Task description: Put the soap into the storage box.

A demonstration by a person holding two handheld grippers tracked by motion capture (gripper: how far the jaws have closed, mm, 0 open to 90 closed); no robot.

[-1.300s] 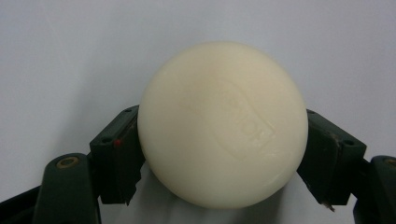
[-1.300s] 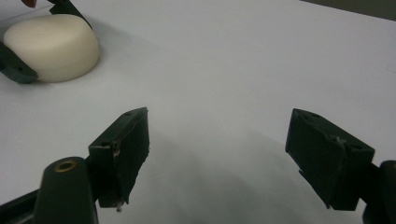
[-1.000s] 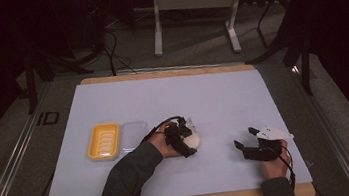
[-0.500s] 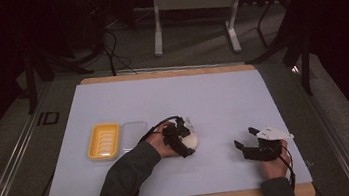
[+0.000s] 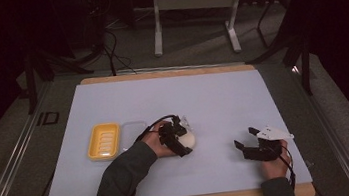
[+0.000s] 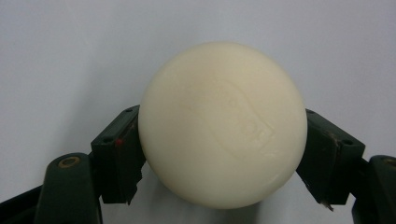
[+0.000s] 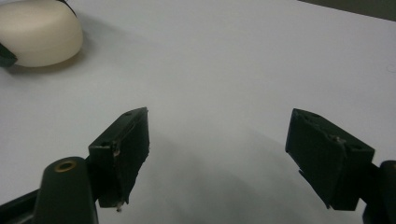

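Soap bar (image 6: pixel 223 123), round and cream-white, is seen pinched at its two sides by the left gripper (image 5: pixel 176 137) near the middle of the white table (image 5: pixel 112 100), toward its near edge. A yellow soap dish (image 5: pixel 102 141) lies just left, with a clear lid (image 5: pixel 131 133) beside it. The right gripper (image 5: pixel 249 145), spread and empty, hovers by the near right corner. A level, centred grip is judged best for any lift.

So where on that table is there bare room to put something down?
The far half of the white mat is bare, and so is the stretch between the soap bar and the right gripper. It's crowded around the yellow soap dish, clear lid and left gripper.
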